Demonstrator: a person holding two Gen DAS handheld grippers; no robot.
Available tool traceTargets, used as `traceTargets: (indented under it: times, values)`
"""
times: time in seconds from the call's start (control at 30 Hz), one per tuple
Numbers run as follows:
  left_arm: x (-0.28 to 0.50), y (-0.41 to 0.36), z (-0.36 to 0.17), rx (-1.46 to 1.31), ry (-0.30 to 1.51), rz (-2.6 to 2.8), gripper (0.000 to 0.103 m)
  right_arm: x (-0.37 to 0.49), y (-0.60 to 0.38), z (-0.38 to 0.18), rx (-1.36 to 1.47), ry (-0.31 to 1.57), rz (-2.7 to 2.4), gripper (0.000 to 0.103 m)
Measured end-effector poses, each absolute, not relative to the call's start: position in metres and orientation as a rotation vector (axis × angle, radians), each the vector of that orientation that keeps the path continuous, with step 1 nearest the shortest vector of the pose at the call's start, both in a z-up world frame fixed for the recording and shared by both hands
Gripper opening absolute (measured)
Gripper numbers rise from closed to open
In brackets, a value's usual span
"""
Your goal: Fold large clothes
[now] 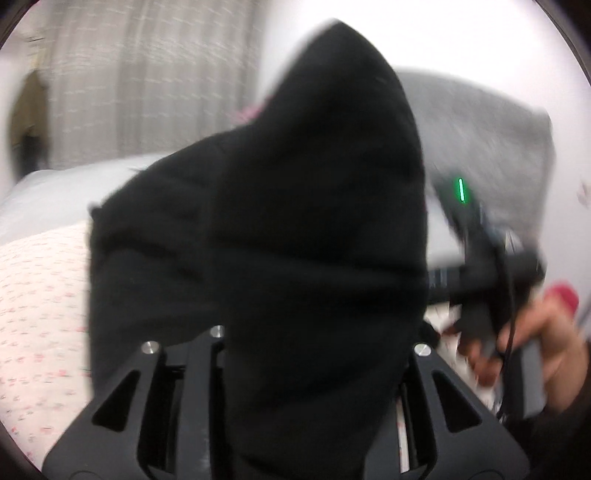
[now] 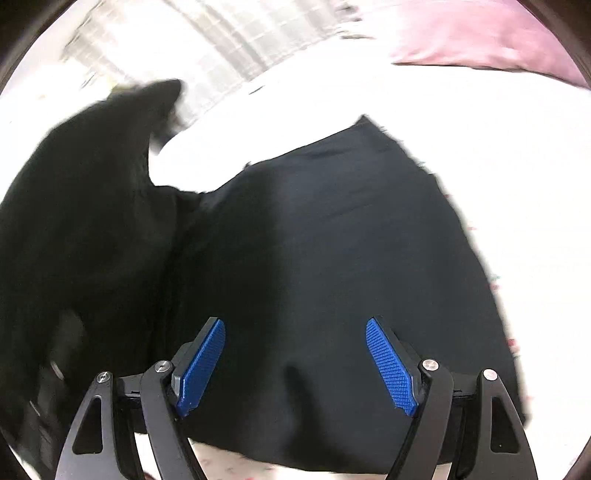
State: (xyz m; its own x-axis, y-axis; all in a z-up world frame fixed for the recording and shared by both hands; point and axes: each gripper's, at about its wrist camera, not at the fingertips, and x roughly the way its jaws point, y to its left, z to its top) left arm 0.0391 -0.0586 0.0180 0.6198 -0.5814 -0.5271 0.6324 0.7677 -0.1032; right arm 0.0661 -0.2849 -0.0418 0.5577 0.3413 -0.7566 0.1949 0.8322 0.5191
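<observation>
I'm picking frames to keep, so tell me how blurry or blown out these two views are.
Left wrist view: heavy motion blur throughout; the black garment fills the centre, and the right gripper smears. Right wrist view: the bedsheet is overexposed to white; the garment's raised edge smears, though the blue pads stay sharp.

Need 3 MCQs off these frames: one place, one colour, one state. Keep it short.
1. In the right wrist view, where is the pink pillow? A top right; B bottom left; C centre.
2. Colour of the right gripper pads? A red; B blue; C green.
3. The right jaws are: A shut on cloth; B open over the black garment; C out of view.
Answers: 1 A, it lies at the upper right edge. 2 B, both pads show blue. 3 B, a wide gap, nothing pinched.
</observation>
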Motion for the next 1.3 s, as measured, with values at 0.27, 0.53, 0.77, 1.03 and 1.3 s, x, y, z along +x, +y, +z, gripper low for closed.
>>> traceTargets:
  times: [0.27,0.53,0.77,1.03,1.3]
  values:
    - [0.024,-0.120,-0.053,0.364,0.678,-0.789,0.045,0.043,-0.353,-0.037,0.705,0.890,-0.104,0.080]
    - [0.020,-0.092,-0.007,0.138,0.760,-0.897,0.067,0.014,-0.346,-0.021,0.831,0.836,-0.029,0.080]
    - [0.017,-0.056,0.024,-0.050,0.750,-0.982,0.083,0.034,-0.349,-0.029,0.883,0.838,0.072,0.083]
    - [0.032,-0.008,0.027,-0.126,0.689,-0.774,0.089,0.045,-0.337,-0.044,0.948,0.905,0.148,0.084]
    - [0.076,0.015,-0.001,-0.189,0.781,-0.552,0.089,0.061,-0.295,-0.062,0.861,1.085,0.266,0.084]
